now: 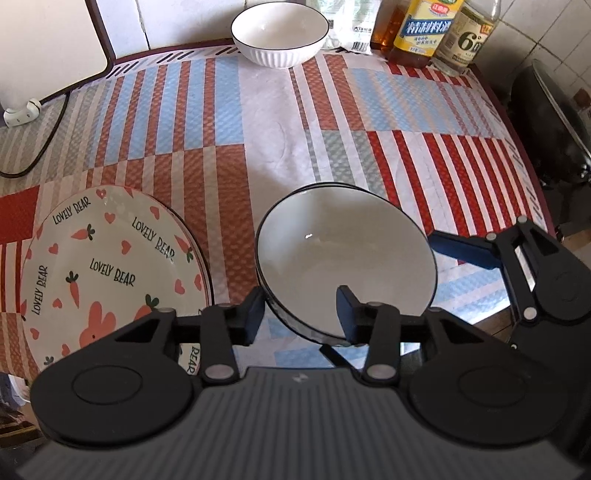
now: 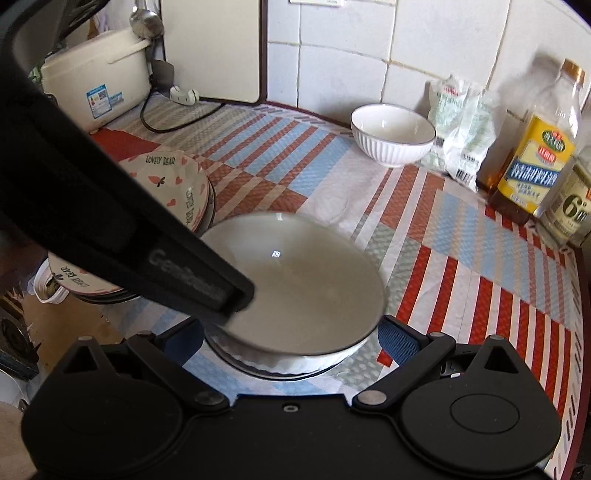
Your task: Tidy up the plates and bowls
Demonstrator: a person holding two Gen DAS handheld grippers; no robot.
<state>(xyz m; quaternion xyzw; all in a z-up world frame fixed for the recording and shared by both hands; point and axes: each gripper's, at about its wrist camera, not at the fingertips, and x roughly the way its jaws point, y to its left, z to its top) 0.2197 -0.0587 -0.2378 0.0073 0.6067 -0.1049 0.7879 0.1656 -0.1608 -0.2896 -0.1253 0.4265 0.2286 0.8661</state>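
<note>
A white bowl with a dark rim [image 1: 345, 254] sits nested on another bowl near the table's front edge; it also shows in the right wrist view [image 2: 299, 280]. My left gripper [image 1: 301, 314] is open, with one finger inside the bowl and one outside over its near rim. My right gripper [image 2: 291, 341] is open and straddles the bowl stack from the front. A stack of "Lovely Bear" plates [image 1: 110, 273] lies to the left, also in the right wrist view [image 2: 177, 184]. A lone ribbed white bowl [image 1: 279, 33] stands at the back, also in the right wrist view [image 2: 392, 133].
Oil and vinegar bottles [image 1: 424, 29] and a white bag [image 2: 461, 125] stand at the back right. A rice cooker [image 2: 92, 77] with a plug and black cable [image 1: 40, 151] is at the back left. A dark wok [image 1: 554, 122] lies beyond the right table edge.
</note>
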